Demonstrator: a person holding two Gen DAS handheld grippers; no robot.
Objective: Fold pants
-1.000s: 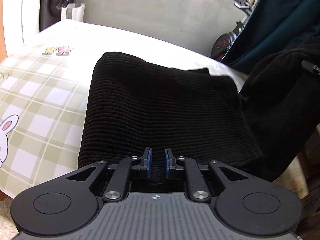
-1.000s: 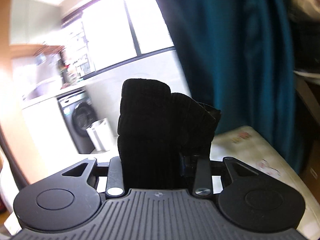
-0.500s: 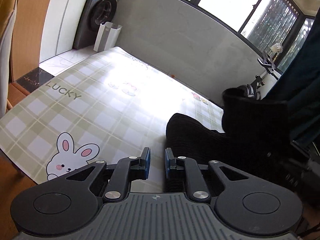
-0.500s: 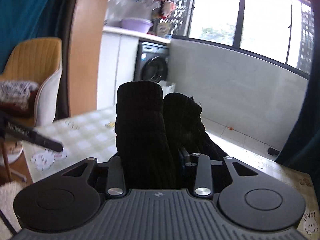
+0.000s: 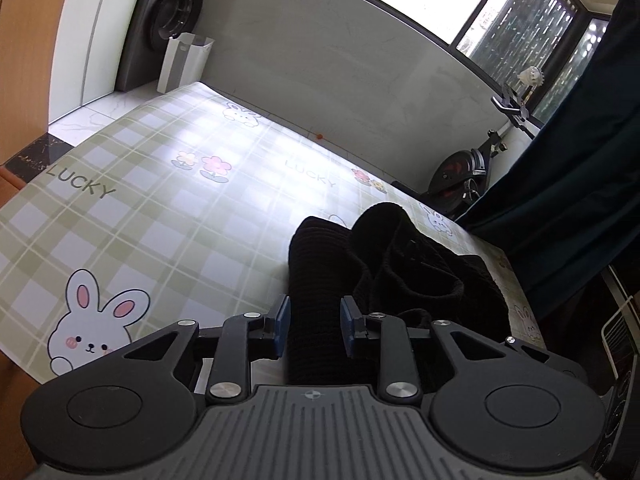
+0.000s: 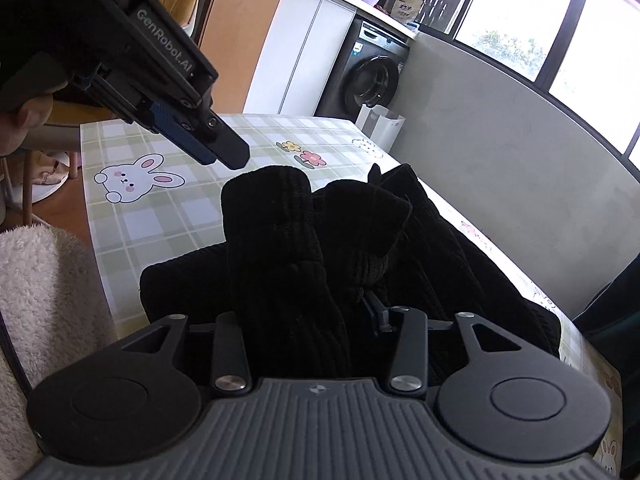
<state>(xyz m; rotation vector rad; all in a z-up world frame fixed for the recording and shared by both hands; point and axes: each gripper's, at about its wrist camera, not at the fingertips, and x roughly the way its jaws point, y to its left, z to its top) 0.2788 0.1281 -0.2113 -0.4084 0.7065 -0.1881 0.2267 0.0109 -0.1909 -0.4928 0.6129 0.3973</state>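
Fingers of my left gripper [image 5: 312, 326] are parting around a fold of the black pants [image 5: 384, 264], heaped on the checked surface [image 5: 160, 208]. Right wrist view: my right gripper [image 6: 304, 320] also opens, cloth between; I should release gently so the fold stays.
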